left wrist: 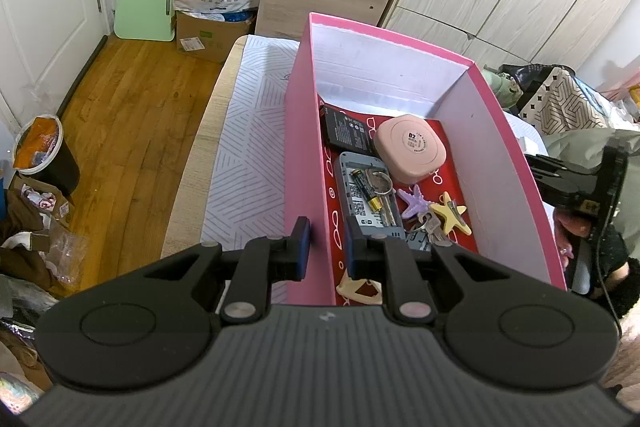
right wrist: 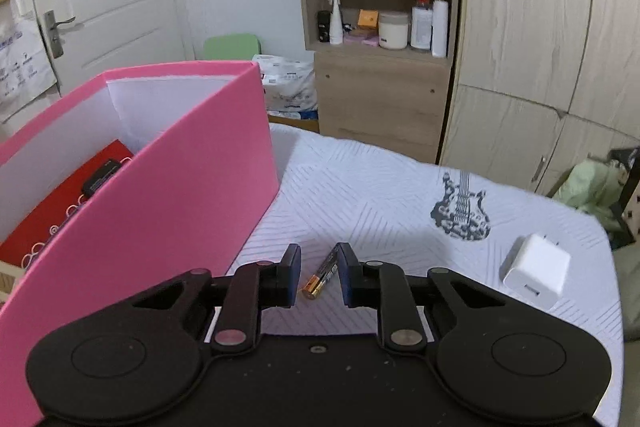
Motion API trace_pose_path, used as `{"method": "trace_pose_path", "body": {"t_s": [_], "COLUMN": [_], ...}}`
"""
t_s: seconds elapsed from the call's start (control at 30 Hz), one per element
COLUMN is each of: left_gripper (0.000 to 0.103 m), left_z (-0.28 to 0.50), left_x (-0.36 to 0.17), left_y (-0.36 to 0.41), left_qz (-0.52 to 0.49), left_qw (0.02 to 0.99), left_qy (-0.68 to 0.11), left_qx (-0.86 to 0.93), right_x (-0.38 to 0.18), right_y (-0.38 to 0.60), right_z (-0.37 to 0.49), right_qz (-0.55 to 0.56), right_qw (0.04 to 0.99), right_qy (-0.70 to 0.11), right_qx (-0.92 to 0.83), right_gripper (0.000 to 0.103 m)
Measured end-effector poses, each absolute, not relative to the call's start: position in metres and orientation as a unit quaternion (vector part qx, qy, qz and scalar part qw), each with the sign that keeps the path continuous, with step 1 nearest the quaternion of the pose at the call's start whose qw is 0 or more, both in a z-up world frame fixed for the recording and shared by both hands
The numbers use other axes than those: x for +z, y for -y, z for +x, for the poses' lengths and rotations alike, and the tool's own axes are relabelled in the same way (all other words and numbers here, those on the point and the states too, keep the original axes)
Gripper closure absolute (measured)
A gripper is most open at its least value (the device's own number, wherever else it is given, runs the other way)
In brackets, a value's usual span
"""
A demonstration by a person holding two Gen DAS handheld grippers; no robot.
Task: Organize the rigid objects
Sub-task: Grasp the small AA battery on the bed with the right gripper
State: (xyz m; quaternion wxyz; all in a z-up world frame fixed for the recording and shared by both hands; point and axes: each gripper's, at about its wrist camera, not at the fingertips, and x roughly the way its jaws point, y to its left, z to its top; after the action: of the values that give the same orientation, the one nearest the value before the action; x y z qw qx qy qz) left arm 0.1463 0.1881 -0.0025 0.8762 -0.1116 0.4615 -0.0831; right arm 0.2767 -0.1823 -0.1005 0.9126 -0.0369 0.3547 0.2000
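We steady the pink box (left wrist: 308, 147) with our left claw (left wrist: 326, 247) pinched on its wall. Our right claw (right wrist: 319, 273), narrow, straddles a battery (right wrist: 322, 277) on the bed (right wrist: 360, 187) beside the box, not yet pinching it. A white charger (right wrist: 536, 271) lies near the bed's right edge.

A bed (right wrist: 360, 187) with a white line-patterned cover bearing a dark guitar print (right wrist: 462, 207) carries a pink box (right wrist: 160, 195) at its left, a black-and-gold battery (right wrist: 320, 277) just beside the box, and a white charger plug (right wrist: 536, 269) well apart to the right.
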Motion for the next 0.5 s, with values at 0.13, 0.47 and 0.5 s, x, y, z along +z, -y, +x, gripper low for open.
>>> {"method": "trace_pose_path", "body": {"t_s": [0.13,0.47,0.5], "left_gripper": [0.088,0.088,0.088], "left_z": [0.146,0.147,0.147], "left_x": [-0.002,-0.003,-0.003], "left_y": [-0.188,-0.189,-0.189], "left_qz": [-0.110,-0.111,-0.111], "left_qw": [0.877,0.877,0.877], "left_qy": [-0.461,-0.460,-0.460], "left_qx": [-0.083,-0.084,-0.084], "right_x": [-0.107,-0.107,-0.107], "right_y": [0.177,0.192,0.193], "right_z": [0.278,0.285,0.286], "right_qz": [-0.060,0.018,0.029], "right_qw": [0.913,0.910,0.908], "right_qy": [-0.359,-0.371,-0.374], "right_qx": [0.185,0.187,0.188], "right_gripper": [0.100,0.093,0.091]}}
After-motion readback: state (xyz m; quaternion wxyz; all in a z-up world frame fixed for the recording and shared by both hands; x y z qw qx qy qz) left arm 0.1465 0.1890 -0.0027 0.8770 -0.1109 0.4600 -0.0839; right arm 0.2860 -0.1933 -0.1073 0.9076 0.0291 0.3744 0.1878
